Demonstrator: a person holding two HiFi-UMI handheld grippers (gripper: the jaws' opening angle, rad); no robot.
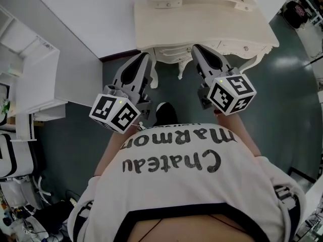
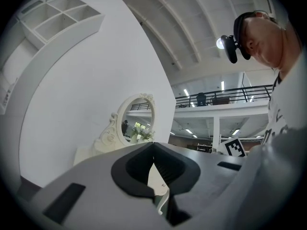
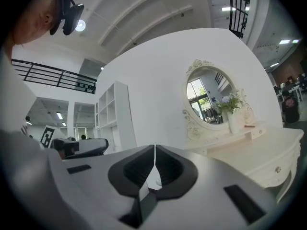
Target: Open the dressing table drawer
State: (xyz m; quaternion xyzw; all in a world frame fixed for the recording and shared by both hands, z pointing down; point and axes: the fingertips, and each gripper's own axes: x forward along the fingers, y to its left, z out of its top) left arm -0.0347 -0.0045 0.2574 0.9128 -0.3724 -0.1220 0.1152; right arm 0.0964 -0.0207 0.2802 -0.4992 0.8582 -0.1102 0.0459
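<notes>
The cream dressing table (image 1: 202, 19) stands against the white wall at the top of the head view. Its drawer front (image 1: 237, 48) with a small knob looks closed. Both grippers hang just in front of the table's near edge and touch nothing. My left gripper (image 1: 147, 57) is shut and empty, with its tips meeting in the left gripper view (image 2: 153, 144). My right gripper (image 1: 196, 49) is also shut and empty, its tips together (image 3: 154, 147). The right gripper view shows the table (image 3: 259, 152) to the right, its drawer knob (image 3: 277, 169) and the oval mirror (image 3: 213, 97).
A white shelf unit (image 1: 30, 74) stands at the left by the wall. A carved table leg (image 1: 180, 72) drops between the grippers, and the person's shoe (image 1: 165, 112) is on the dark floor below it. Dark equipment (image 1: 303, 9) sits at the far right.
</notes>
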